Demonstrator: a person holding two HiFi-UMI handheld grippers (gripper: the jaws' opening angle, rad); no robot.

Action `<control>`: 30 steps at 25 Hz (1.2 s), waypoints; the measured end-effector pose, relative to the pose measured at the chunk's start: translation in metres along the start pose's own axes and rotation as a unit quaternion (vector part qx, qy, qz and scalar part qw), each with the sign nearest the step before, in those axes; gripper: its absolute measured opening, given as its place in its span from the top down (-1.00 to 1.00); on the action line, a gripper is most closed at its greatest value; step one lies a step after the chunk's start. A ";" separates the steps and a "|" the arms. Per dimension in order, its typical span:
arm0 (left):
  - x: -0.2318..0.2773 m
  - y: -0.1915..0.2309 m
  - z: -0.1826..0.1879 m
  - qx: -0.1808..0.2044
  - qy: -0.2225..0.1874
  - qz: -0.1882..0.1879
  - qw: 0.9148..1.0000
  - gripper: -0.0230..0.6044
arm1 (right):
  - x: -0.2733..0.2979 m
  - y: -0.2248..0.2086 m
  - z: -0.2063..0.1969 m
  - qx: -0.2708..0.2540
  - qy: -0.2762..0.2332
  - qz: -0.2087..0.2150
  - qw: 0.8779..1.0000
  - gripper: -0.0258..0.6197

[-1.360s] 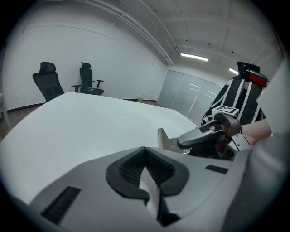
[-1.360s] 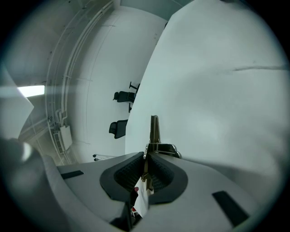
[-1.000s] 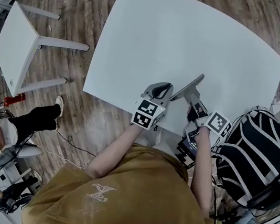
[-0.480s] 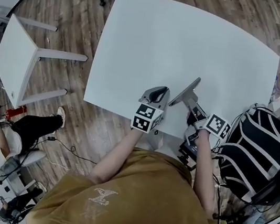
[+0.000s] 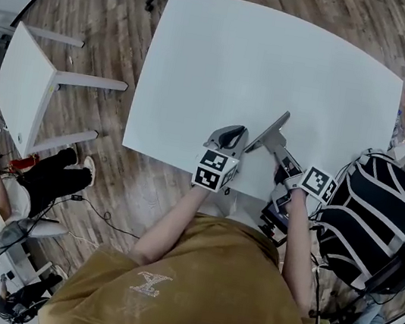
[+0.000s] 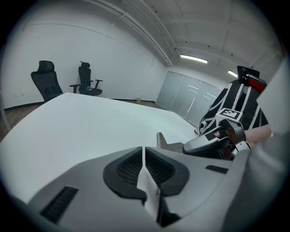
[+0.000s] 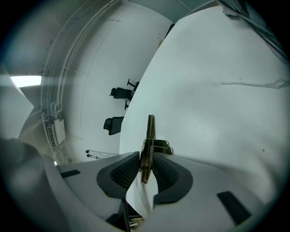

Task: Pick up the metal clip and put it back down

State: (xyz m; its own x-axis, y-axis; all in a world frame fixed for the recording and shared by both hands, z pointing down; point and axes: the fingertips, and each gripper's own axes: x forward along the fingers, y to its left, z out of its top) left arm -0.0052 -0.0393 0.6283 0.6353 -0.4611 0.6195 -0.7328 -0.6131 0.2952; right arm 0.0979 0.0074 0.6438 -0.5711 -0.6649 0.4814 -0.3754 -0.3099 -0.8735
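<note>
At the white table's (image 5: 265, 60) near edge, the right gripper (image 5: 271, 133) pinches the metal clip (image 7: 147, 140) edge-on between its pads. The left gripper (image 5: 228, 134) sits just beside it, jaws pressed together on nothing. Bare tabletop stretches beyond both — a striped backpack (image 5: 378, 217) crowds the table's right edge. Square markers top both grippers' cubes.

table (image 5: 282, 55): both grippers at near edge | left gripper (image 5: 227, 132) just left of right gripper (image 5: 279, 124) | metal clip (image 7: 148, 136) between right gripper's jaws, poking forward | backpack (image 5: 378, 217) right of table | small table (image 5: 19, 65) off left | chairs (image 6: 46, 84) behind far edge
</note>
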 end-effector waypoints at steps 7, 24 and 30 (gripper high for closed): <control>-0.003 -0.001 0.007 0.021 -0.007 0.012 1.000 0.90 | -0.007 0.001 -0.003 -0.022 0.003 -0.012 1.000 0.69; -0.007 -0.012 0.016 0.036 -0.015 0.011 0.999 0.90 | -0.028 0.000 -0.001 -0.126 -0.004 -0.070 0.990 0.69; -0.010 -0.014 0.018 0.051 -0.009 0.020 0.998 0.90 | -0.037 0.008 0.002 -0.181 -0.015 -0.092 0.979 0.70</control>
State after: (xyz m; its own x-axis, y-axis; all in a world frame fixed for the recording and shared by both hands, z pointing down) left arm 0.0035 -0.0377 0.6049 0.6106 -0.4980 0.6158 -0.7302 -0.6550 0.1943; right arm 0.1171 0.0283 0.6191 -0.4498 -0.6419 0.6210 -0.7076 -0.1681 -0.6863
